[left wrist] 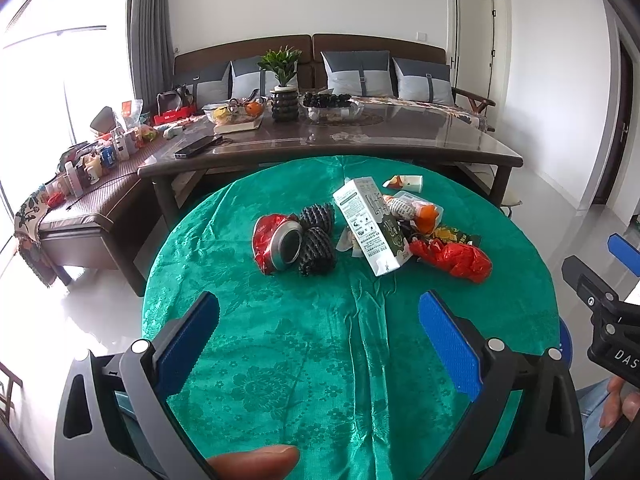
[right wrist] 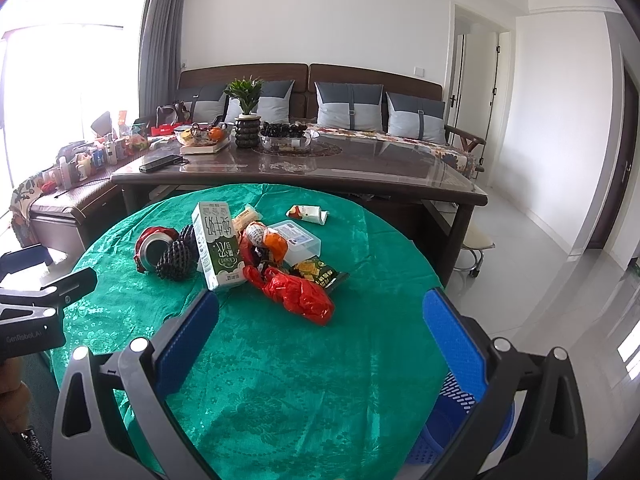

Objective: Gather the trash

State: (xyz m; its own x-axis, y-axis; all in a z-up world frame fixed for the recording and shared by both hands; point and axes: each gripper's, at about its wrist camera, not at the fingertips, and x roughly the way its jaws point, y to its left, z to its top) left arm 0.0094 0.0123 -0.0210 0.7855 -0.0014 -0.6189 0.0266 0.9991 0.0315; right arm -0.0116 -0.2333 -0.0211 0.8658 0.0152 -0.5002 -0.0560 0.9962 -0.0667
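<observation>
A pile of trash lies on the round table with a green cloth (left wrist: 300, 360) (right wrist: 300, 380). In it are a white and green milk carton (left wrist: 370, 226) (right wrist: 218, 246), a crushed red can (left wrist: 276, 246) (right wrist: 154, 248), two black foam fruit nets (left wrist: 318, 250) (right wrist: 174, 264), a red plastic bag (left wrist: 456, 258) (right wrist: 300, 296), a snack wrapper (right wrist: 318, 272), a clear plastic box (right wrist: 298, 240) and a small tube (left wrist: 404, 182) (right wrist: 308, 213). My left gripper (left wrist: 320, 320) hovers open over the near cloth, short of the pile. My right gripper (right wrist: 320, 320) is open too, nothing between its fingers.
A blue mesh basket (right wrist: 452, 420) stands on the floor at the table's near right. Behind the round table is a long dark coffee table (left wrist: 360, 144) with a plant, fruit bowls and a phone. A sofa with cushions lines the wall. A cluttered bench (left wrist: 80, 184) is at left.
</observation>
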